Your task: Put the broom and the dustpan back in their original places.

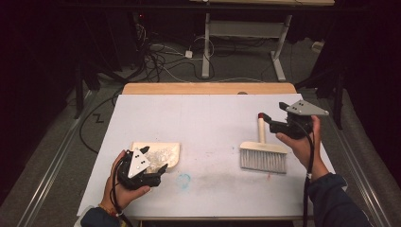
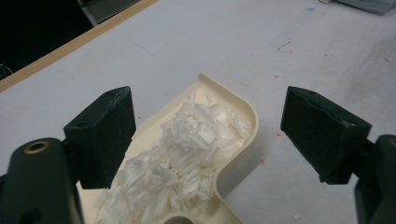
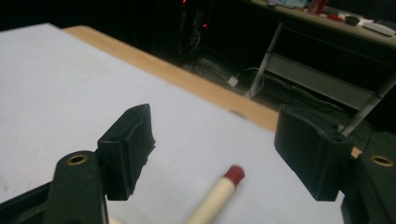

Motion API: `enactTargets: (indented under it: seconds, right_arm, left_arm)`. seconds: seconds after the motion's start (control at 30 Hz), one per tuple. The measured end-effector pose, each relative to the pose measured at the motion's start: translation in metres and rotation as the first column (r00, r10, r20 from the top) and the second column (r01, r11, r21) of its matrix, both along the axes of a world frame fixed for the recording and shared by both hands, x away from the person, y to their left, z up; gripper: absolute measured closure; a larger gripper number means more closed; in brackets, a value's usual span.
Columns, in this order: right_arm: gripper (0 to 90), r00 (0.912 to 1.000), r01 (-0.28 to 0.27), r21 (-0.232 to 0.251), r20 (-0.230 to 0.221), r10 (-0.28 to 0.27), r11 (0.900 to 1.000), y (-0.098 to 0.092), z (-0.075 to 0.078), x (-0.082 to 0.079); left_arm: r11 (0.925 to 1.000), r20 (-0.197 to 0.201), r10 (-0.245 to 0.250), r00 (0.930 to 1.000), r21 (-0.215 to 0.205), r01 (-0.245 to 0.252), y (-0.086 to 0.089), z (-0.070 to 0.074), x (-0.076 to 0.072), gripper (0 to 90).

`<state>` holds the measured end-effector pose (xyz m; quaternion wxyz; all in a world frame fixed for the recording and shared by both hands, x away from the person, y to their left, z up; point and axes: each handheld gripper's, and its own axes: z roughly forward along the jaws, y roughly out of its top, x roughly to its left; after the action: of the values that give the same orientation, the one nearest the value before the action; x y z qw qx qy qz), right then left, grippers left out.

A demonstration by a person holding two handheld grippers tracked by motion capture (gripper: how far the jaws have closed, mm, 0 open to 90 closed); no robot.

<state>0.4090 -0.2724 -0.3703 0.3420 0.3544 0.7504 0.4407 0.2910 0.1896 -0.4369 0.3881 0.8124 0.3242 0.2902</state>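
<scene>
A cream dustpan (image 1: 171, 147) (image 2: 233, 99) lies at the front left of the table, with a heap of white paper shreds (image 1: 160, 153) (image 2: 182, 149) in it. My left gripper (image 1: 155, 163) (image 2: 205, 135) hovers just above its near end, open, the jaws standing wide on either side of the shreds without touching them. At the right lies a hand brush (image 1: 263, 156) with grey bristles and a cream handle (image 1: 261, 131) (image 3: 212, 200) that ends in a red tip (image 3: 233, 173). My right gripper (image 1: 273, 113) (image 3: 215, 149) is open over that tip, the pads clear of the handle.
The white sheet (image 1: 203, 118) covers the table, with a wooden strip (image 1: 208, 88) along the far edge. A faint blue-green scribble (image 1: 183, 179) marks the sheet near the front middle. Behind the table are a desk frame (image 1: 246, 28) and floor cables (image 1: 161, 56).
</scene>
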Motion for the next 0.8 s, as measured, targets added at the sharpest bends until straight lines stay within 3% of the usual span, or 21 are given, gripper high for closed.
enactTargets:
  seconds: [0.23,0.3,0.4,0.47,0.53,0.67,0.8]
  right_arm:
    - [27.2,0.9977,-0.067,-0.003,0.0,0.067,0.998,-0.008,-0.018,-0.042]
    - [27.7,0.9966,-0.08,0.001,0.017,0.08,0.997,-0.011,-0.022,-0.052]
    - [27.2,0.996,-0.088,0.021,0.016,0.088,0.996,-0.015,-0.028,-0.07]
    - [26.8,0.9954,-0.092,0.008,0.029,0.092,0.996,-0.015,-0.033,-0.08]
    - [26.7,0.9949,-0.095,0.01,0.035,0.095,0.995,-0.016,-0.038,-0.087]
    - [26.7,0.9951,-0.087,-0.031,0.045,0.088,0.996,-0.015,-0.049,-0.098]
    - [26.6,0.997,-0.073,-0.006,0.025,0.073,0.997,-0.021,-0.062,-0.108]
  left_arm:
    - [0.9999,0.005,0.009,0.9999,-0.01,-0.009,0.003,-0.006,-0.004,17.0]
    - [0.9993,-0.021,0.026,0.9994,-0.025,-0.027,0.003,-0.009,-0.005,17.0]
    - [0.9992,-0.018,0.034,0.9992,-0.021,-0.035,0.003,-0.011,-0.007,17.0]
    - [0.9988,-0.018,0.04,0.999,-0.027,-0.04,0.005,-0.012,-0.008,17.0]
    - [0.9989,-0.021,0.04,0.999,-0.025,-0.041,0.005,-0.012,-0.007,16.9]
    - [0.9987,0.001,0.05,0.9988,-0.009,-0.05,0.003,-0.011,-0.008,17.0]
    - [0.9994,0.019,0.033,0.9993,0.013,-0.033,0.001,-0.012,-0.01,16.9]
